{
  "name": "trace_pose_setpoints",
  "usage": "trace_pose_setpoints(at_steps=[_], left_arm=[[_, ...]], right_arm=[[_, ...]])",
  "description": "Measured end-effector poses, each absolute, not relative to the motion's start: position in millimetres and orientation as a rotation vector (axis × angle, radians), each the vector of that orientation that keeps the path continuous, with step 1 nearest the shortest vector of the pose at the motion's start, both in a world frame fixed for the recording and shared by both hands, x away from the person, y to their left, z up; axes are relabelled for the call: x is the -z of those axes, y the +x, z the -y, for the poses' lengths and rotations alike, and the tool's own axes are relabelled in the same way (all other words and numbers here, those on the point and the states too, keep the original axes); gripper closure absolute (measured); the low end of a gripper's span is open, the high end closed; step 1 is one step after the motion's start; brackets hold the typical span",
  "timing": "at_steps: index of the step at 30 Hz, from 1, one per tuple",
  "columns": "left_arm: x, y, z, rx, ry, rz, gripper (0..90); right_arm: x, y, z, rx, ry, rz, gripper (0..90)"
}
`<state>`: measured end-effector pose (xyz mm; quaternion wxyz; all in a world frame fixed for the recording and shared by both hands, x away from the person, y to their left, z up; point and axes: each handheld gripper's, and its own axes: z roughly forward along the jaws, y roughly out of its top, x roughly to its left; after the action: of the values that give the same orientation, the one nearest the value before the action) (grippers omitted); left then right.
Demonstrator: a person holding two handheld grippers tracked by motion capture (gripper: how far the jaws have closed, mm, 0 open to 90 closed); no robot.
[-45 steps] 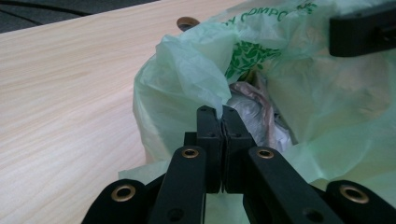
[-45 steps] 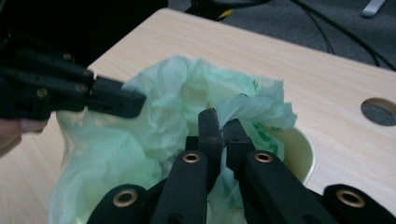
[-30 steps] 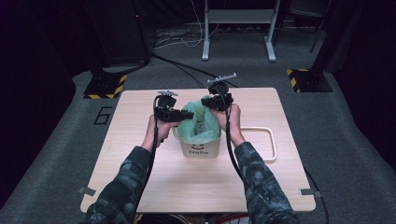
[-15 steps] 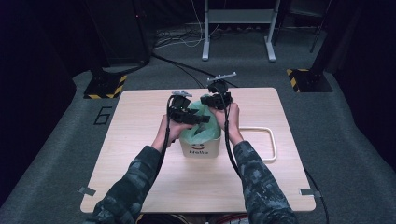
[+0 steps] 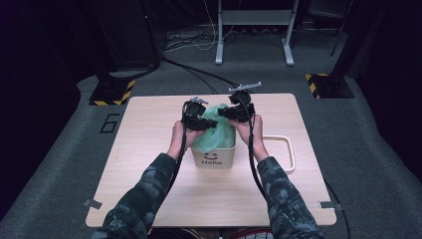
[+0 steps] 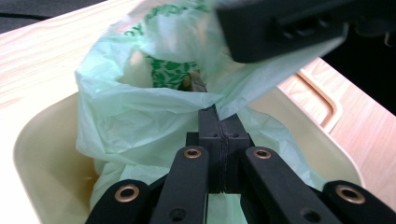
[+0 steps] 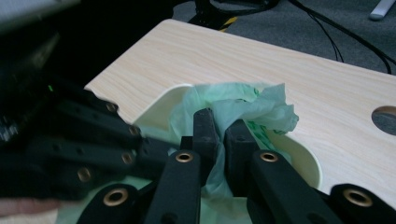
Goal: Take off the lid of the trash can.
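Wooden table [image 5: 149,199] bears a cream bin [image 5: 211,160] marked "Hello".

A light wooden rectangular table [image 5: 149,149] with rounded corners stands on a grey carpeted floor [image 5: 378,149]. Small grey metal brackets [image 5: 92,203] stick out from the table's near left and right edges. Left of the table a dark numeral 6 [image 5: 110,122] is marked on the floor. Beyond the table's far left and far right corners sit black bases edged with yellow-and-black hazard stripes [image 5: 112,92], each carrying a dark upright. Behind the table a grey metal frame stand [image 5: 254,20] rests on two legs, and black cables [image 5: 199,74] snake across the floor from there toward the table. The room's edges are dark; light falls mainly on the table
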<state>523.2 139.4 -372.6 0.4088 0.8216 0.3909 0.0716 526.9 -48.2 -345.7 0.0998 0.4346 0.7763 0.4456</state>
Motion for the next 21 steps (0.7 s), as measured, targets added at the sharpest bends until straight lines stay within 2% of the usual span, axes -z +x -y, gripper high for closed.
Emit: trace_pose_setpoints(at_steps=[4, 7, 8, 9, 10, 12, 15, 21], left_arm=[[371.8, 525.1, -144.5, -0.185, 2.061, -1.002, 89.7], [369.8, 526.4, -149.1, -0.192, 2.061, -1.006, 89.7], [369.8, 526.4, -149.1, -0.192, 2.061, -1.006, 89.7], [368.9, 527.0, -150.9, -0.196, 2.060, -1.008, 89.7], [367.3, 528.5, -154.8, -0.199, 2.054, -1.015, 89.7], [365.7, 529.8, -158.7, -0.187, 2.037, -1.021, 89.8], [363.1, 530.1, -161.5, -0.188, 2.029, -1.022, 89.7], [352.3, 529.2, -164.4, -0.171, 1.999, -0.990, 89.8]], right_arm=[[350.8, 525.9, 51.0, -1.294, 1.256, -2.340, 75.1], [354.3, 523.2, 49.5, -1.281, 1.188, -2.362, 58.5], [354.3, 523.2, 49.5, -1.281, 1.188, -2.362, 58.5], [355.7, 523.1, 48.7, -1.269, 1.170, -2.372, 53.1], [356.9, 522.1, 47.2, -1.283, 1.145, -2.396, 43.9], [357.5, 522.0, 44.1, -1.284, 1.119, -2.420, 36.5], [357.7, 520.9, 36.1, -1.251, 1.052, -2.456, 30.3], [361.1, 519.3, 19.1, -1.192, 0.973, -2.510, 25.8]])
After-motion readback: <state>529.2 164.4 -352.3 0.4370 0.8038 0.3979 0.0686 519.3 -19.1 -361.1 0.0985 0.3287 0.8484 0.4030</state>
